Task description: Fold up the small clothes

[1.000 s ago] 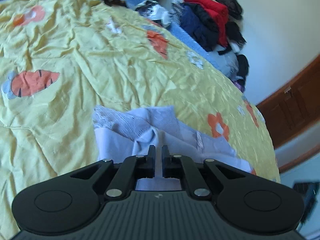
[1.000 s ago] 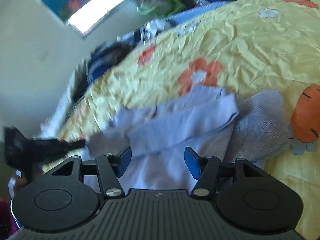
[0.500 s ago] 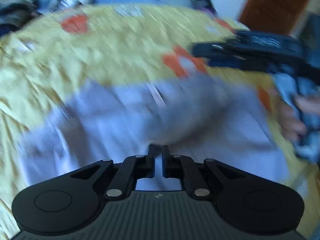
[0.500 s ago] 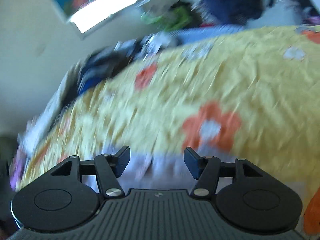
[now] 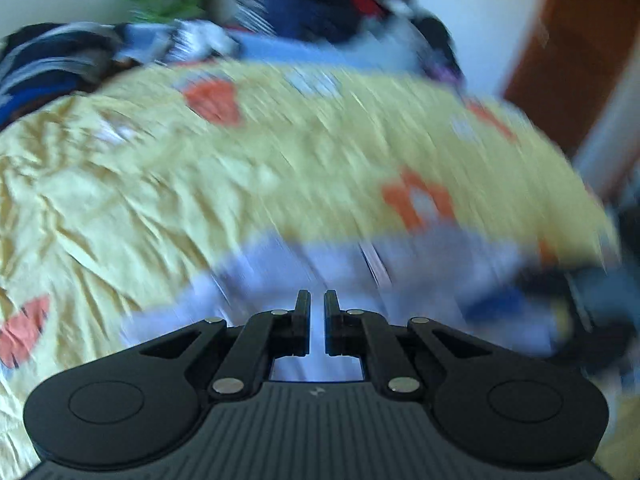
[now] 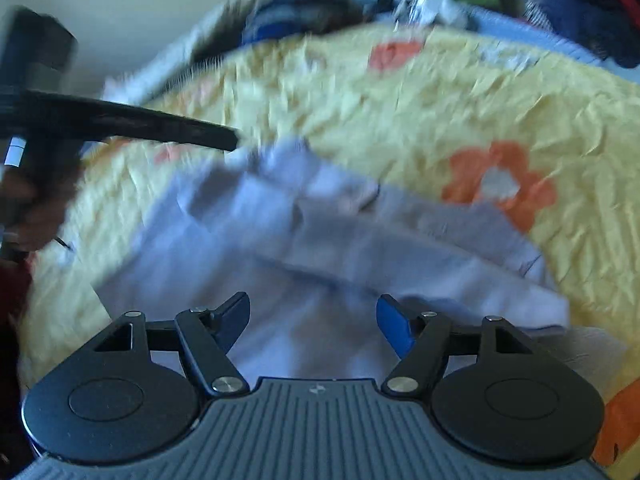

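Observation:
A pale lilac garment [image 6: 304, 248] lies crumpled on a yellow bedspread [image 6: 460, 100] with orange flowers. My left gripper [image 5: 317, 300] has its jaws nearly together with the lilac cloth [image 5: 340, 264] in the narrow gap. In the right wrist view it [image 6: 230, 140] reaches in from the left and meets the garment's far edge. My right gripper [image 6: 313, 312] is open and empty, low over the near part of the garment. Both views are motion-blurred.
Piles of dark blue, red and green clothes [image 5: 312, 4] lie along the far edge of the bed. A brown wooden door [image 5: 576, 32] stands at the right. The person's hand [image 6: 36, 208] shows at the left.
Both views swung quickly. My left gripper has pulled the garment's edge across the bed, still shut on it. The right gripper came back over the garment, still open.

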Demonstrator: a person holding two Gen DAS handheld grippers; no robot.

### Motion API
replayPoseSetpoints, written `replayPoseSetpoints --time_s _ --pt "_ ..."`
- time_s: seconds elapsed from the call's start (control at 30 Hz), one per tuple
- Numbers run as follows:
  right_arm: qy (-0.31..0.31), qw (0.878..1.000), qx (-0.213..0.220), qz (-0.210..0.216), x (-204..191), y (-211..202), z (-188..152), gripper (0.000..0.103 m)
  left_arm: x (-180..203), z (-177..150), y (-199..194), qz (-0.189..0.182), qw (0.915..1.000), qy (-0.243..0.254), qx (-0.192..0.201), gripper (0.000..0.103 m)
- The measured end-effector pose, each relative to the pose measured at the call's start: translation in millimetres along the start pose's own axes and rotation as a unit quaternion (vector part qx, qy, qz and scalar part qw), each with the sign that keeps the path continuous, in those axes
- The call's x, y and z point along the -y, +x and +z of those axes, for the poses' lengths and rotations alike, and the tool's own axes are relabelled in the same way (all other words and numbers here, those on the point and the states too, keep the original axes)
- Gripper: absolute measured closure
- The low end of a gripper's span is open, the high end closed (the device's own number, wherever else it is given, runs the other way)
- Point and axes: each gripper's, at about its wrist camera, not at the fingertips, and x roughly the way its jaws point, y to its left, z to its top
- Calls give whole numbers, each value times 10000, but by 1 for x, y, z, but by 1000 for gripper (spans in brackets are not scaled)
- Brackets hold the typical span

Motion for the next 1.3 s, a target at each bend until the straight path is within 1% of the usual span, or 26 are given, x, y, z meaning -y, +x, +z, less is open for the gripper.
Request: replayPoseSetpoints --time_s 0.07,0.13,0.2,0.27,0.33,0.37,0.4,0.43,0.5,0.57,0.63,0.67,0.73,0.77,0.83,0.9,0.97,1.0,1.03,1.07,1.1,1.13,1.2,1.23,1.27,1.3 --pt "25 9999 25 -148 5 10 9 31 18 -16 7 -228 9980 471 -354 97" --pt "327 9980 428 -316 16 13 24 30 37 -29 13 -441 9940 812 -578 97" --pt "796 9879 958 -928 30 11 39 28 51 -34 26 -425 9905 1110 -691 97" --pt "1330 9706 1421 -1417 43 2 48 27 60 -33 37 -189 9903 1250 -585 97" --pt "1685 9587 1842 -1359 48 -17 45 27 60 -27 43 -180 9901 1314 -459 97" --pt "1738 9566 2012 -1196 48 -28 40 26 57 -22 46 -82 9907 1317 -333 97" --pt "1686 9580 2089 -1008 47 -38 34 21 51 -17 48 101 9910 1315 -217 97" --pt "1538 9628 2067 -808 44 -45 29 18 49 -10 51 388 9903 1335 -73 97" --pt "1113 9761 1774 -578 38 -51 20 15 40 4 57 952 9859 1359 218 97" --pt "502 9909 1150 -486 28 -46 14 15 29 19 61 1345 9833 1152 422 97" --pt "0 9978 600 -295 16 -32 7 16 17 33 55 1585 9821 816 615 97" --pt "-92 9988 449 -142 10 -24 10 16 11 39 52 1649 9820 630 679 97" --pt "-131 9998 127 126 6 -8 11 16 1 48 42 1630 9837 223 725 97" --pt "-143 9999 12 57 4 3 14 17 -5 49 37 1525 9857 -9 724 97" --pt "-112 9989 52 -463 9 18 23 18 -12 46 29 1230 9900 -197 664 97" --pt "172 9923 430 -1145 21 21 35 18 -13 40 25 1117 9924 -95 509 97" --pt "635 9723 1001 -2012 33 11 43 17 -10 31 27 1233 9917 105 358 97" --pt "880 9615 1228 -2297 38 3 45 16 -8 26 28 1240 9916 217 311 97" --pt "1108 9531 1422 -2432 42 -8 44 16 -7 20 30 1156 9924 357 234 97" --pt "1225 9518 1574 -2330 43 -19 41 15 -4 14 32 1061 9931 484 149 97" --pt "1193 9570 1625 -2083 43 -26 37 15 -1 9 36 1048 9925 622 90 97" --pt "1042 9679 1558 -1677 39 -33 32 14 2 4 41 1210 9897 758 49 97" --pt "655 9859 1112 -1063 27 -25 28 12 5 -2 53 1797 9788 984 -14 97" --pt "401 9909 852 -966 20 -22 22 12 5 -4 57 2006 9740 1051 22 97" --pt "122 9925 610 -1050 11 -16 18 12 5 -6 58 2131 9710 1078 85 97" --pt "-207 9901 290 -1360 4 -7 11 13 4 -8 56 2230 9692 1040 138 97"
